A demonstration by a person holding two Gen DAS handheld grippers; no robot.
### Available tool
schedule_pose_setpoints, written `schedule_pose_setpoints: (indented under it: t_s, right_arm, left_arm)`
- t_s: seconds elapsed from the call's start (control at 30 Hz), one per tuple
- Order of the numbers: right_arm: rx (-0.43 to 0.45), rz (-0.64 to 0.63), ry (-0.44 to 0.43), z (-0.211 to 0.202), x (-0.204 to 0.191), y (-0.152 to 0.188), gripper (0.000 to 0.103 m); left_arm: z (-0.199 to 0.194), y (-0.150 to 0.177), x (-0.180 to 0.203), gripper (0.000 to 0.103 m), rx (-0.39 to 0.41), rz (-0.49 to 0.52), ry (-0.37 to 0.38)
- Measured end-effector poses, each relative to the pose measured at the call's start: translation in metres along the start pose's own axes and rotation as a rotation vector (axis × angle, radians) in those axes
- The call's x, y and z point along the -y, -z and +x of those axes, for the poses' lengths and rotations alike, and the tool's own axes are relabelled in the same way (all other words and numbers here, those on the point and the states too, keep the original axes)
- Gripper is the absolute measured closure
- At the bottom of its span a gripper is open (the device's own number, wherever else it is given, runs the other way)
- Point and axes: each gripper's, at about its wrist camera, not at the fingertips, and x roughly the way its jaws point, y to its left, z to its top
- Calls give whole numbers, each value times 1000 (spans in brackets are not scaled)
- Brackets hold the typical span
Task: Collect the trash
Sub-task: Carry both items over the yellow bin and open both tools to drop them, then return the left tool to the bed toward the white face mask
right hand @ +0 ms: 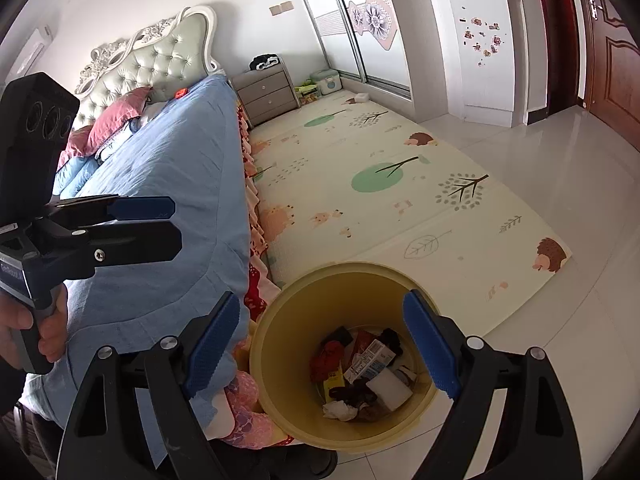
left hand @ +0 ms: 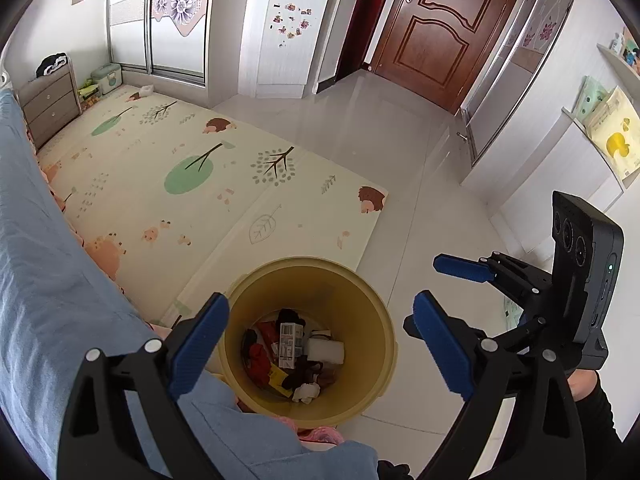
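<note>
A yellow trash bin stands on the tile floor beside the bed. It holds trash: a printed carton, a white block, red and black scraps and crumpled paper. The bin and its trash also show in the right wrist view. My left gripper is open and empty right above the bin. My right gripper is open and empty above the bin too. The right gripper shows at the right of the left wrist view. The left gripper shows at the left of the right wrist view, over the bed.
A bed with a blue cover runs along the left. A patterned play mat covers the floor beyond the bin. A grey nightstand, a white cabinet and a brown door stand at the far side.
</note>
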Motion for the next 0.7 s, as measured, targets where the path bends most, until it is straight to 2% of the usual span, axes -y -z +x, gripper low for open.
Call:
schedule_pose_setpoints:
  t_s: [0.23,0.37,0.47,0.7]
  right_arm:
    - [21,-26,-4,-10,-19,-6,23]
    - [52,-81,0,-21,-46,-17,22]
    - [82,-101,-28,-26,-67,-24,22]
    - [154,-181,-122,-28,-140,-42,21]
  left_arm:
    - [-28,6,-7,10,54,-11,-7]
    - [-52,12,-20,10,94,-43,-20]
    - [-76,18,-33,10,133,-72,-36]
    - [-157,51,-72,10,270,-100,-173]
